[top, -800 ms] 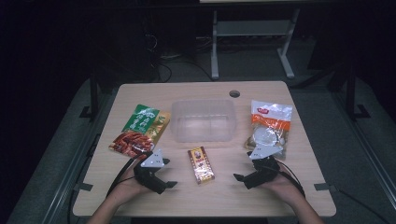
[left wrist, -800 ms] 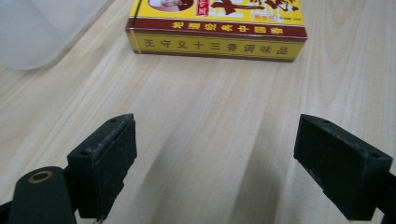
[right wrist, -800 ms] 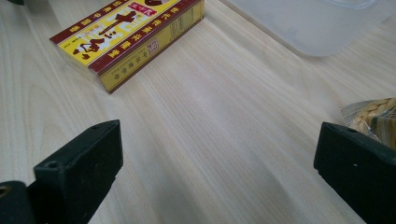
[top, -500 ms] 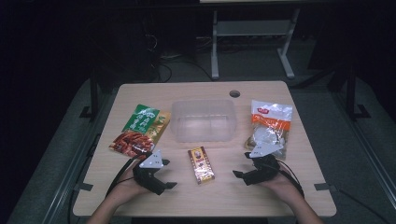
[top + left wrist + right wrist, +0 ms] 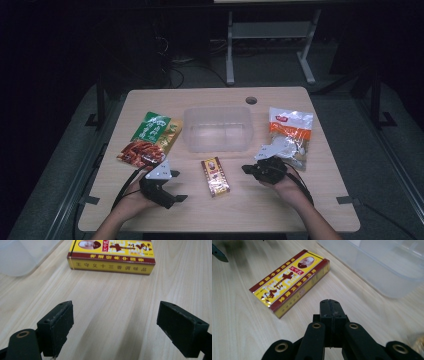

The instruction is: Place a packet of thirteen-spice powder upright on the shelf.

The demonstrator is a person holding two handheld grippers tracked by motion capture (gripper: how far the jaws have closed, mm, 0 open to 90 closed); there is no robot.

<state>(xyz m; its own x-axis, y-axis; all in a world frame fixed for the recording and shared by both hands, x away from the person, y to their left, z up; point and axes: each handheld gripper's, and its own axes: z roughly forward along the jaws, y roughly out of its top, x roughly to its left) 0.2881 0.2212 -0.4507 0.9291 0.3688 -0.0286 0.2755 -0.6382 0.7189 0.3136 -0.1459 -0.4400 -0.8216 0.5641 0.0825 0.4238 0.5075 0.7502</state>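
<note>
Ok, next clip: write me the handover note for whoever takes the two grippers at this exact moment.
Left gripper: jaws wide open, nothing between them, low over the table, aimed at the yellow box.
Right gripper: shut, empty, on the box's other side.
Yellow box lies flat at front centre, untouched.
Clear plastic tub behind it looks empty.
Green snack bag lies left of the tub, white and orange bag right of it.
Done: nothing packed.
Left, probably: grasp the box and put the items in the tub.

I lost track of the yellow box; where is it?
In the high view the yellow box lies flat on the table, between both grippers, just in front of the clear tub.
</note>
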